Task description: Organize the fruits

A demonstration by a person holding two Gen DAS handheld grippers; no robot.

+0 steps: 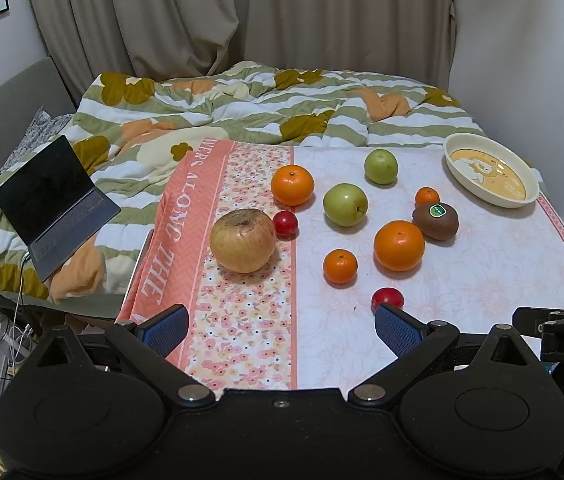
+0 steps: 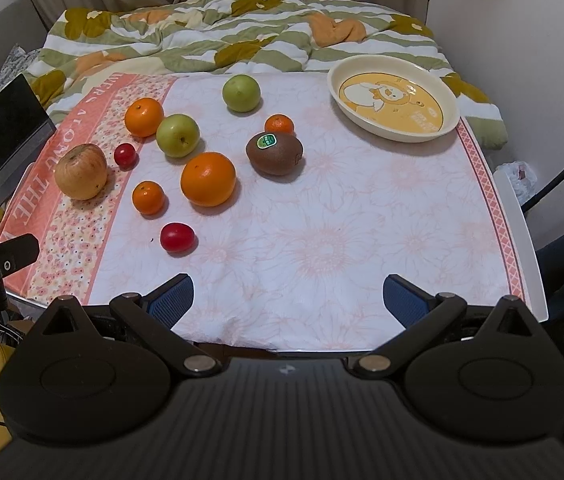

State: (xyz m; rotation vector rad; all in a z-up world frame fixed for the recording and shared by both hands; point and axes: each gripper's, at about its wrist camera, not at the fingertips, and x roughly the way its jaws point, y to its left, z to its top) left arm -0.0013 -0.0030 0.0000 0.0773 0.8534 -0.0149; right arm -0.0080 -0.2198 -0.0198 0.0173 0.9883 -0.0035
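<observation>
Several fruits lie on the cloth-covered table: a yellow-brown apple, two green apples, oranges, small tangerines, a kiwi with a sticker and red tomatoes. A cream oval dish stands empty at the far right corner. My left gripper is open and empty at the table's near edge. My right gripper is open and empty, also at the near edge.
An open laptop rests on the bed left of the table. A patterned quilt covers the bed behind the table. The table's right edge is bare white, with cables and a bag beyond it.
</observation>
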